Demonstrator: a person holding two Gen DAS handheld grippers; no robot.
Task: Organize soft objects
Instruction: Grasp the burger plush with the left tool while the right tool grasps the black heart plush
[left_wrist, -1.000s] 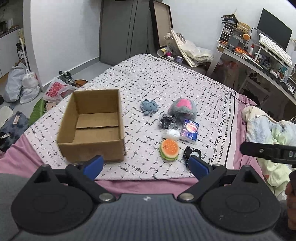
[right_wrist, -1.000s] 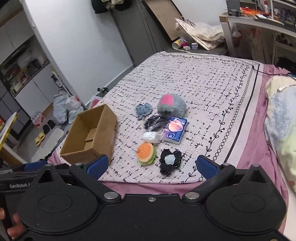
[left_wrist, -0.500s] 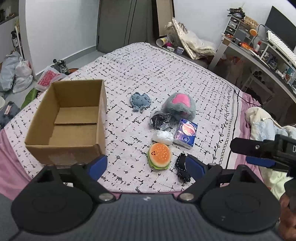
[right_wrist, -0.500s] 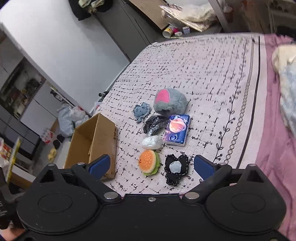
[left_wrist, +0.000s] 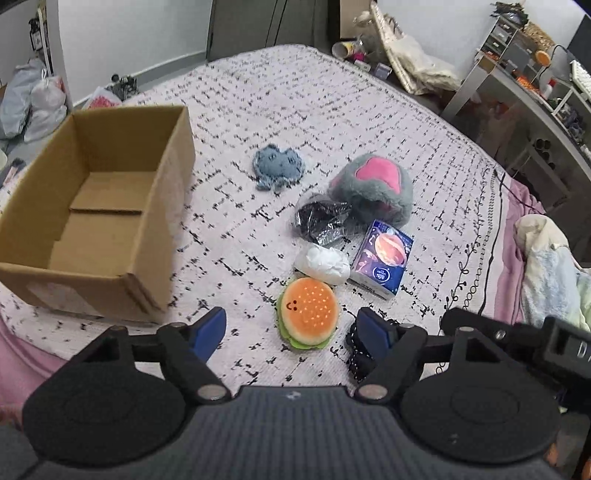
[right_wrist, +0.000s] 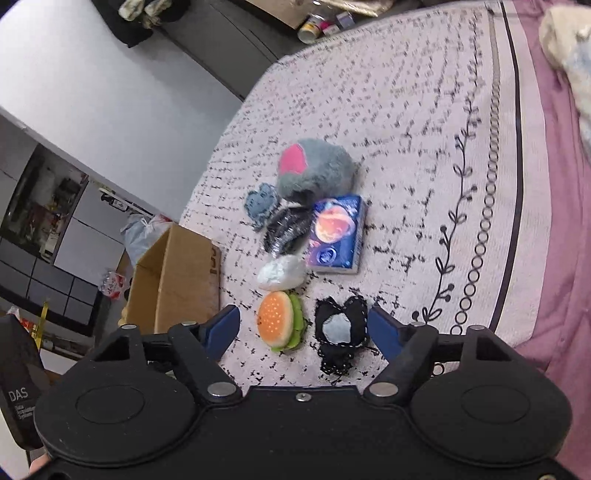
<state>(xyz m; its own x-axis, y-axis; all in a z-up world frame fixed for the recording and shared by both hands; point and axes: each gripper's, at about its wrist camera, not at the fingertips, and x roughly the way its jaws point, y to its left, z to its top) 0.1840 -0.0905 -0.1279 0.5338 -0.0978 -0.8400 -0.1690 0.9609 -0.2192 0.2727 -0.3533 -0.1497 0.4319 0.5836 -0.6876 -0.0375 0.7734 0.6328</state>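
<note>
An open cardboard box (left_wrist: 92, 206) (right_wrist: 177, 280) stands on the bed's left side. Beside it lie a burger plush (left_wrist: 308, 312) (right_wrist: 279, 319), a white soft lump (left_wrist: 323, 264), a shiny black bag (left_wrist: 323, 221), a grey-and-pink plush (left_wrist: 373, 188), a small blue plush (left_wrist: 279, 166), a tissue pack (left_wrist: 382, 256) and a black lacy piece (right_wrist: 341, 332). My left gripper (left_wrist: 291, 330) hovers above the burger, jaws closing, touching nothing. My right gripper (right_wrist: 303, 330) hangs over the burger and the lacy piece, jaws also closing on nothing.
The patterned bedspread (left_wrist: 295, 92) runs far back beyond the items. A crumpled blanket (left_wrist: 546, 266) lies at the right edge. A cluttered desk (left_wrist: 535, 85) stands behind on the right, and bags (left_wrist: 33, 99) sit on the floor to the left.
Both grippers have come down and closer to the row of items, which look larger now. The jaws of both have narrowed. The right view has rolled.
</note>
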